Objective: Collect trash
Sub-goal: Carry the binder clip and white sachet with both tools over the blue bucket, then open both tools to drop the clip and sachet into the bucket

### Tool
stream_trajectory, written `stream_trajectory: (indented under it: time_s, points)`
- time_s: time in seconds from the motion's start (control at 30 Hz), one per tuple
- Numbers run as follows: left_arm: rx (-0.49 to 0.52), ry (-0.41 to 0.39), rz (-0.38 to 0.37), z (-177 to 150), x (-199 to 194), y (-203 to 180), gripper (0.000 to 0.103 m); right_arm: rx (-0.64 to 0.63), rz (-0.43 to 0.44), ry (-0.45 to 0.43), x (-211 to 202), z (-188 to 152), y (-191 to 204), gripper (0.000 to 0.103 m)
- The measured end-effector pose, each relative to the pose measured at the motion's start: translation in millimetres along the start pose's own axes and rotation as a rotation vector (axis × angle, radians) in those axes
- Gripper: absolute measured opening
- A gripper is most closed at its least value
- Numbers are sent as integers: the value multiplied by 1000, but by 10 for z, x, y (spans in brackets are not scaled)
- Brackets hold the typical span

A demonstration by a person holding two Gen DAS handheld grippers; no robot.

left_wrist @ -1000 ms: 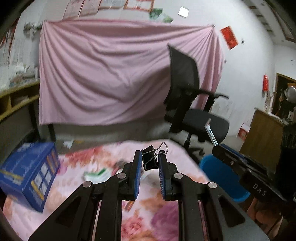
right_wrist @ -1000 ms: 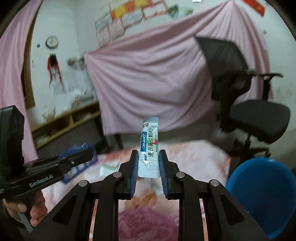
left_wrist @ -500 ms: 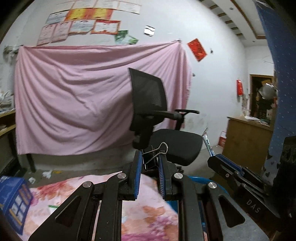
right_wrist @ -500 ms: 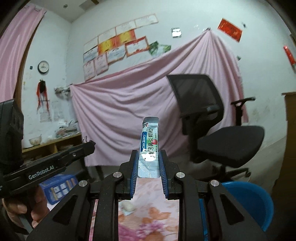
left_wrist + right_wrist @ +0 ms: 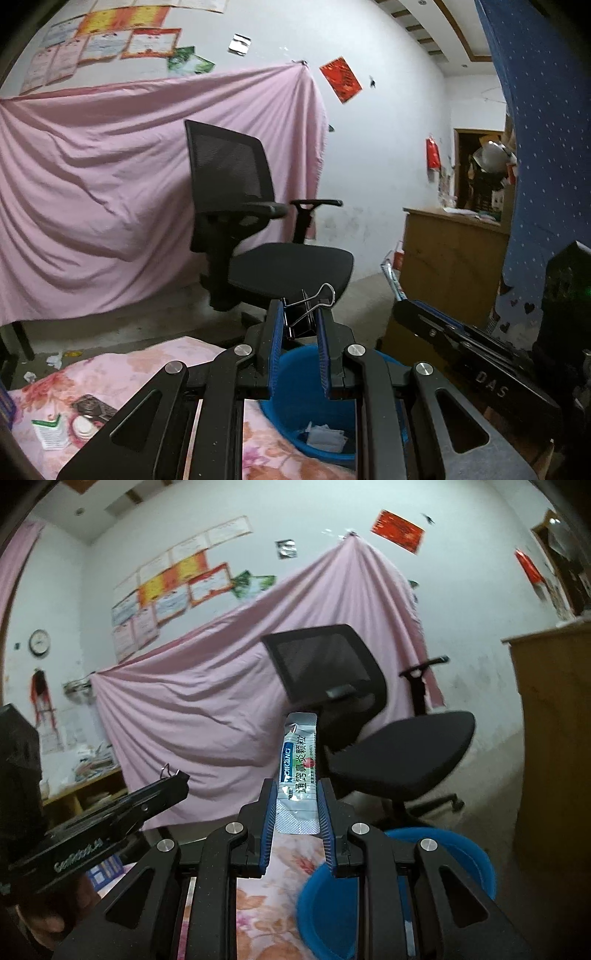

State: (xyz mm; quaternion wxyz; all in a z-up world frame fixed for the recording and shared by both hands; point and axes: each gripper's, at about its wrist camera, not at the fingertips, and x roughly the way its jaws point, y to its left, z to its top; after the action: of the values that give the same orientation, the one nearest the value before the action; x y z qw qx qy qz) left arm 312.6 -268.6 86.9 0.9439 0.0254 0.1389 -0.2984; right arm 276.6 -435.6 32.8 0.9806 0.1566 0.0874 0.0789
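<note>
I'm carrying a binder clip (image 5: 308, 314) clamped in my left gripper (image 5: 300, 325), hovering just above the blue bin (image 5: 295, 387) so it drops inside. My right gripper (image 5: 297, 805) is pinching a medicine sachet (image 5: 298, 775) upright, nearing the bin's rim for the same reason.

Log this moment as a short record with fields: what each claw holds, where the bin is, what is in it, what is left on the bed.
left claw: shut on a black binder clip, wire handle sticking up
right claw: shut on a silver sachet, standing upright between the pads
bin: blue bucket on the floor beside the floral bedspread, below both claws
bin contents: crumpled white paper
left on the bedspread: small packets and a round white item near its left edge
background: black office chair, pink sheet on the wall
</note>
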Motion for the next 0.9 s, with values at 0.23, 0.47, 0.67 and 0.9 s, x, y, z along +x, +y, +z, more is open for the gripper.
stream_trajectory:
  time_s: [0.23,0.47,0.67,0.9]
  points:
    - [-32,108,-23,-103,364,-118,15,69,-69,99,94,-49,-252,20]
    - [-79,247,-50,-225,687,-180,14,144,-104,210,215,-143,-494,20]
    - [-96,344,-56,-337,838,-180,15,175,-121,268,260,-205,-601,22]
    - [-119,395,-57,-419,887,-141,30,180,-134,294,300,-213,-640,22]
